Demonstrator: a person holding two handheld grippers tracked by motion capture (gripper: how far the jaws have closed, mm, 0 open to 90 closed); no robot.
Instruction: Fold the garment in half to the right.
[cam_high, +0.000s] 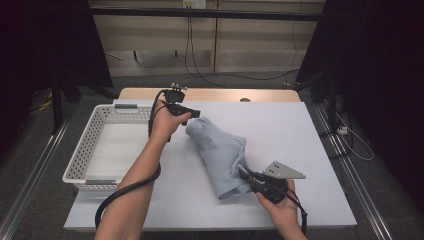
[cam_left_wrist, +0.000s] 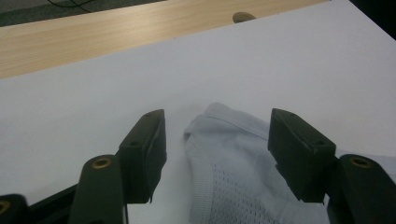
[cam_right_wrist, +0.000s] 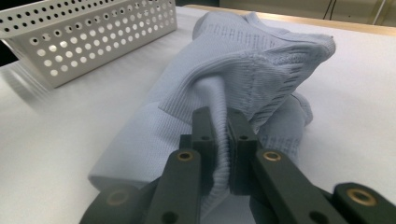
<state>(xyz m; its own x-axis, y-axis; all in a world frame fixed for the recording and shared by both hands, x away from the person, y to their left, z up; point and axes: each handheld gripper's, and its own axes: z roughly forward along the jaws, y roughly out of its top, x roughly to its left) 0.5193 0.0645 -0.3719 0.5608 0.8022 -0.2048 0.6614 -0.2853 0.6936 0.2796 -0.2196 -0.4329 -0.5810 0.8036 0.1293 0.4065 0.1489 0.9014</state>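
Note:
A pale blue knitted garment (cam_high: 220, 150) lies folded and bunched on the white table sheet (cam_high: 290, 125). My left gripper (cam_high: 192, 116) is at the garment's far end. In the left gripper view the garment (cam_left_wrist: 233, 158) lies between the jaws of my left gripper (cam_left_wrist: 217, 135), which stand wide apart and do not press on it. At the garment's near end my right gripper (cam_high: 246, 173) is shut on a ribbed edge. In the right gripper view the garment (cam_right_wrist: 252, 60) rises beyond my right gripper (cam_right_wrist: 222, 119), whose pads pinch the ribbed fold.
A white perforated basket (cam_high: 95, 125), also in the right gripper view (cam_right_wrist: 93, 32), stands at the left of the table. A wooden strip (cam_left_wrist: 93, 32) runs along the table's far edge, with a small dark round spot (cam_high: 245, 99) on it.

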